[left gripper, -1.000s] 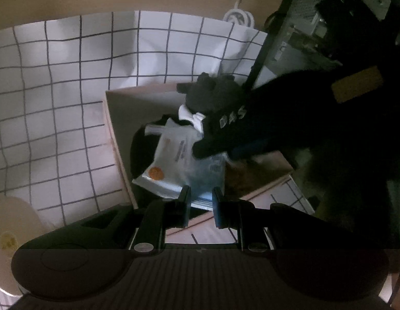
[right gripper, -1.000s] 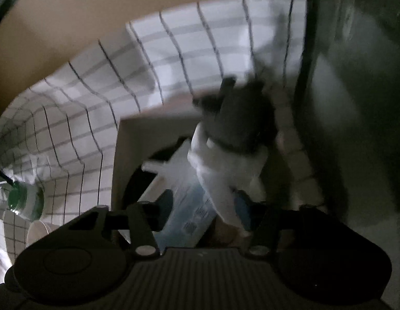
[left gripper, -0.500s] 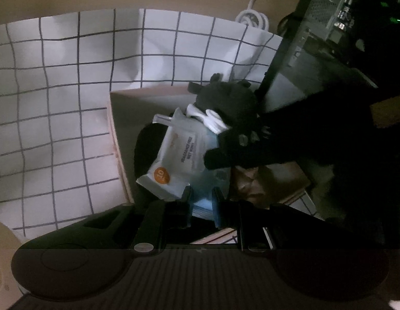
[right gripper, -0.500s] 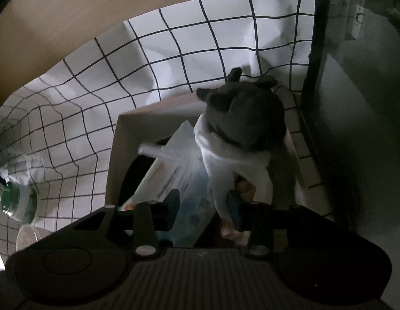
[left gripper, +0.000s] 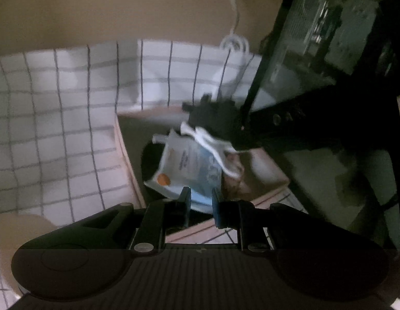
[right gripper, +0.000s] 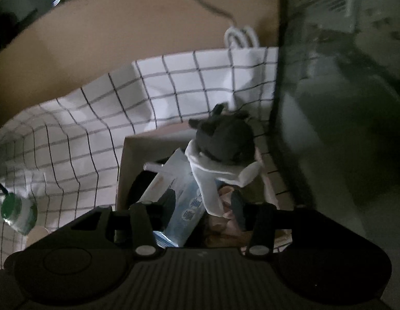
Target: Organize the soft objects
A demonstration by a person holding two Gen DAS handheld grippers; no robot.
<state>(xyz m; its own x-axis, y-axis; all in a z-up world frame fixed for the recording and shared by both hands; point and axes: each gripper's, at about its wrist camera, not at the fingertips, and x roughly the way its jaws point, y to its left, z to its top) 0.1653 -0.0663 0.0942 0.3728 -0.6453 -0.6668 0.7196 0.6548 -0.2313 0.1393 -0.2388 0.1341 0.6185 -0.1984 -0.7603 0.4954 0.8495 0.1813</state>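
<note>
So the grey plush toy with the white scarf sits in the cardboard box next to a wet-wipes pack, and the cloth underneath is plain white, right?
Not quite. The cloth is white with a dark grid, not plain, as the right wrist view shows. The rest holds: the plush toy sits in the cardboard box beside the wet-wipes pack.

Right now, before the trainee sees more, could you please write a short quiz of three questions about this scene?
1. True or false: the grey plush toy lies on the checked cloth, far away from the cardboard box.
2. Which colour is the round spot on the wipes pack? A green, B orange, C red.
3. In the right wrist view, what stands on the cloth at the left edge?

Key
1. False: the toy is at the far corner of the box, above the wipes pack.
2. B.
3. A bottle with a green cap.
</note>
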